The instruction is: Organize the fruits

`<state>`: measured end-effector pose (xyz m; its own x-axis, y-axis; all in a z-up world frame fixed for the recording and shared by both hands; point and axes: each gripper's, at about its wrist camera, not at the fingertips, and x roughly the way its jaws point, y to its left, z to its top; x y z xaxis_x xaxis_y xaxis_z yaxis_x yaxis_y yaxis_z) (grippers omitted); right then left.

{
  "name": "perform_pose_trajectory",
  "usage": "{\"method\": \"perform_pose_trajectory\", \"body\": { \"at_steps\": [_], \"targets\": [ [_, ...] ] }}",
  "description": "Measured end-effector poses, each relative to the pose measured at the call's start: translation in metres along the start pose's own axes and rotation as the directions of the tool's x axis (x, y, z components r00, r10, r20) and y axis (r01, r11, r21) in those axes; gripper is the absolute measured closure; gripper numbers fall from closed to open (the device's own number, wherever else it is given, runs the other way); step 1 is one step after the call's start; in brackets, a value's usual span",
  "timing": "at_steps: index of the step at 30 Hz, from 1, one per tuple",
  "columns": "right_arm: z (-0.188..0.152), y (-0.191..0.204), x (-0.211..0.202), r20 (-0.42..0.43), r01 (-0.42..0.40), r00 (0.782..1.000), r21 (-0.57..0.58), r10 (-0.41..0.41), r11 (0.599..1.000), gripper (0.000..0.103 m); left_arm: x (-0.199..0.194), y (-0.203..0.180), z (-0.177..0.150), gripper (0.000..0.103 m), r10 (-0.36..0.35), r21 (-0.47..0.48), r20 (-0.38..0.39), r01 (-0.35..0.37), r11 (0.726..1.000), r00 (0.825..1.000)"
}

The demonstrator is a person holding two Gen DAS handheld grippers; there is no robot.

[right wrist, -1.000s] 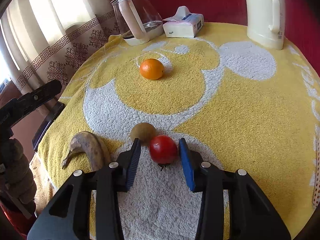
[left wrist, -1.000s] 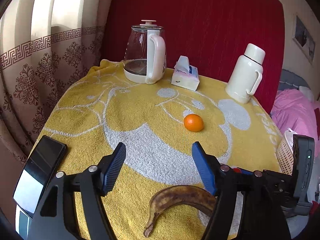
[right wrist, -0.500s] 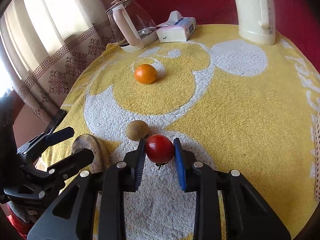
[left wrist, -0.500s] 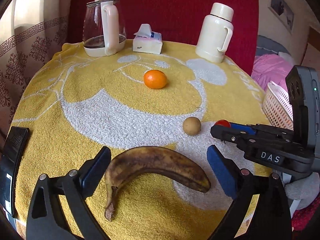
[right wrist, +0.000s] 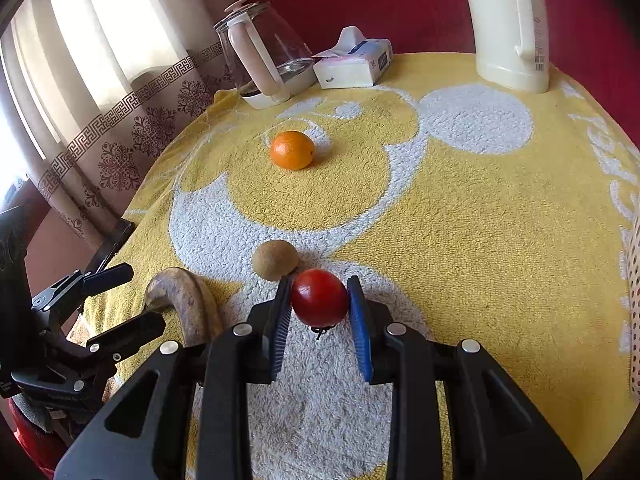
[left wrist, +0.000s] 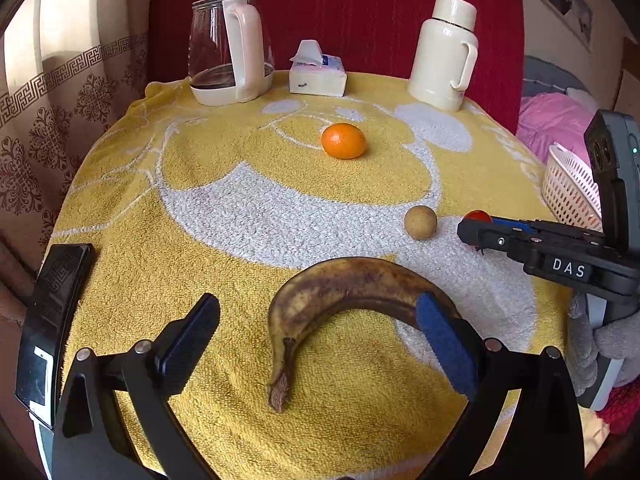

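Glass kettle [left wrist: 230,46]: far left on the yellow towel [left wrist: 240,184]; clear body, pale pink handle and lid knob, white base; looks empty, dark ring at the bottom.
Thermos jug [left wrist: 444,54]: far right, cream, capped; contents hidden. A small printed label with a barcode shows on its side in the right wrist view, too small to read.
Tissue box [left wrist: 318,76]: between kettle and jug, one tissue standing out of the slot; blue and pink print, unreadable.
Basket [left wrist: 570,190]: white perforated plastic, at the right edge of the table; inside not visible.
Writing: "DAS" in white letters on the body of the right gripper as seen from the left wrist view.
Phone [left wrist: 52,312]: dark, lying at the near left edge of the towel.
Orange [left wrist: 343,141]: centre of the towel, alone, well apart from both grippers.
Kiwi [right wrist: 275,260]: brown, round, just beyond the right gripper's left finger.
Banana [left wrist: 352,300]: brown-spotted, curved, lying near; stem end pointing nearward.
Tomato [right wrist: 319,298]: red, near centre of the towel, resting low on the white patch.
Left gripper [left wrist: 316,328]: jaws spread wide either side of the banana; right pad overlaps its far end, left pad clear of it; nothing held.
Right gripper [right wrist: 320,320]: jaws closed tight on the tomato, both blue pads pressing its sides.
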<state>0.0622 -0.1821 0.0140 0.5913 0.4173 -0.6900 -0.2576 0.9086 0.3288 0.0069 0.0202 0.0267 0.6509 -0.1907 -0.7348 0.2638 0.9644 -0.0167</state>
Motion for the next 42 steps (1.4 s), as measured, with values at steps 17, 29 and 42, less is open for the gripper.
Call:
{"method": "perform_pose_trajectory", "body": {
  "at_steps": [17,29,42],
  "targets": [
    [-0.001,0.0,0.0,0.004,0.003,1.0,0.006,-0.003,1.0,0.074,0.035,0.042,0.016,0.005,0.25,0.027,-0.115,-0.248,0.968,0.961],
    [-0.001,-0.001,-0.002,0.014,-0.001,1.0,0.009,0.001,1.0,0.074,0.023,0.045,0.027,0.005,0.127,-0.192,-0.055,-0.135,0.972,0.99],
    [-0.001,-0.001,-0.002,0.019,0.008,1.0,0.008,-0.008,1.0,0.074,0.034,0.002,0.023,0.03,0.006,-0.156,-0.074,-0.017,0.988,0.997]
  ]
}}
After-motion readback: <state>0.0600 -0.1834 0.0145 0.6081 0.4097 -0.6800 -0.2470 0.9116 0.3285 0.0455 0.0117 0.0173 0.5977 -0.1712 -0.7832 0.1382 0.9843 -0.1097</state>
